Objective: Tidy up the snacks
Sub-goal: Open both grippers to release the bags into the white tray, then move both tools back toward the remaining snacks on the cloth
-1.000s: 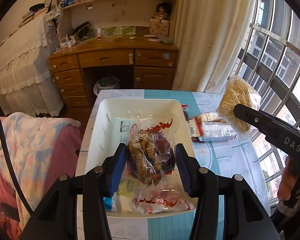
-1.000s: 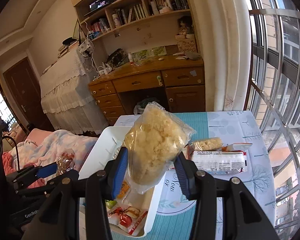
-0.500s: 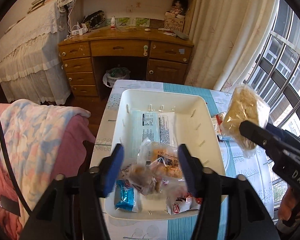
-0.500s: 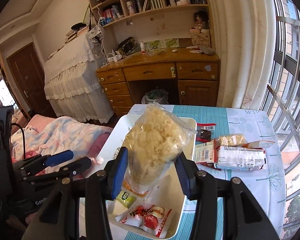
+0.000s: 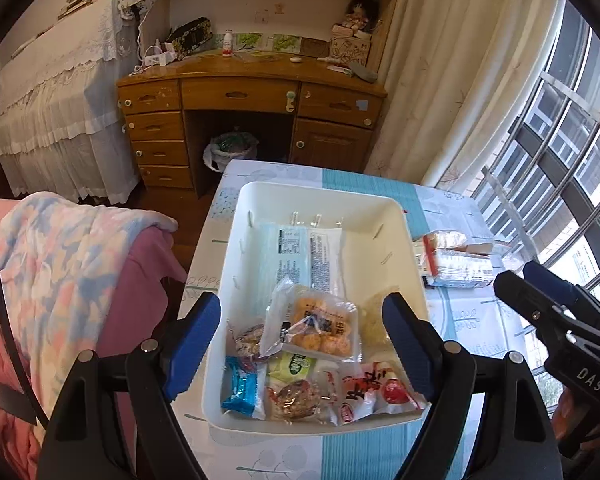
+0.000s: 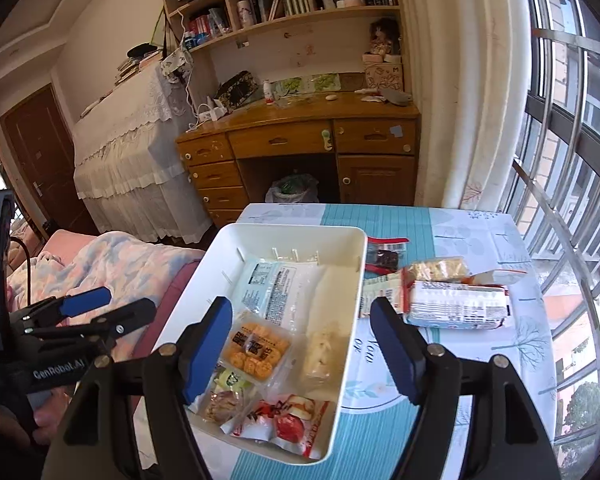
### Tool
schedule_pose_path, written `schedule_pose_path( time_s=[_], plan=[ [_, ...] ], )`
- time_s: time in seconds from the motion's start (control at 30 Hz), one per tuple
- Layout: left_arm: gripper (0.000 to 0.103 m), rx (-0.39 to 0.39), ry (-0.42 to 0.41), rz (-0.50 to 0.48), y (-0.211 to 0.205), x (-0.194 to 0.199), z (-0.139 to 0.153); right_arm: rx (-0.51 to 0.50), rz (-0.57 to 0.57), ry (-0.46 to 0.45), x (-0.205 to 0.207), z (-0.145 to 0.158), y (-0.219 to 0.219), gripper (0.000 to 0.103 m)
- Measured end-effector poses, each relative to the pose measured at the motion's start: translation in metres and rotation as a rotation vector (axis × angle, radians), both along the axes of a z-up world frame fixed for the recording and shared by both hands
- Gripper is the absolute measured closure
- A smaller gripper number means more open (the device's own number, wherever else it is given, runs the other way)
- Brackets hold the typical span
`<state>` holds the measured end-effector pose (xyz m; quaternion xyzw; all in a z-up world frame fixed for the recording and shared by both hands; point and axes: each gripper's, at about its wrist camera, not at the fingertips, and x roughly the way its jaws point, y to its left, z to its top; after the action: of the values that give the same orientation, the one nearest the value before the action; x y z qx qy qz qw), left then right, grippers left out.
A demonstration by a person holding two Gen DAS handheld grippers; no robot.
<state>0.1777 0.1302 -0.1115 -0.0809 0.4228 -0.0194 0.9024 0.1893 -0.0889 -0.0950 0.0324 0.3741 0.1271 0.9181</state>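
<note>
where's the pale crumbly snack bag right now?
The pale snack bag lies in the white bin, against its right wall, right of the orange cracker pack, between the right gripper's opening jaws.

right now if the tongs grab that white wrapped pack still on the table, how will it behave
The white wrapped pack looks blocky and full, so probably fairly stiff. Its glossy film may slip. It lies flat on the table, unlikely to roll.

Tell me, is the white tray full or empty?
Partly full. The white tray holds snack packets at its near end; its far end shows only a flat packet.
</note>
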Motion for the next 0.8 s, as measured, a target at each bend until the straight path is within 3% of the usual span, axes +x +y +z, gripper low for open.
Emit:
schedule_pose_path(
  time_s=[0.3,0.8],
  plan=[
    [0.020,-0.008,-0.047,-0.080,-0.040,-0.002,0.033,-0.013,-0.029,0.007,-0.016,0.003,-0.046,0.030],
    [0.020,-0.009,-0.027,-0.263,-0.132,0.027,0.062,-0.070,-0.115,-0.010,-0.013,0.007,-0.138,0.030]
  ],
)
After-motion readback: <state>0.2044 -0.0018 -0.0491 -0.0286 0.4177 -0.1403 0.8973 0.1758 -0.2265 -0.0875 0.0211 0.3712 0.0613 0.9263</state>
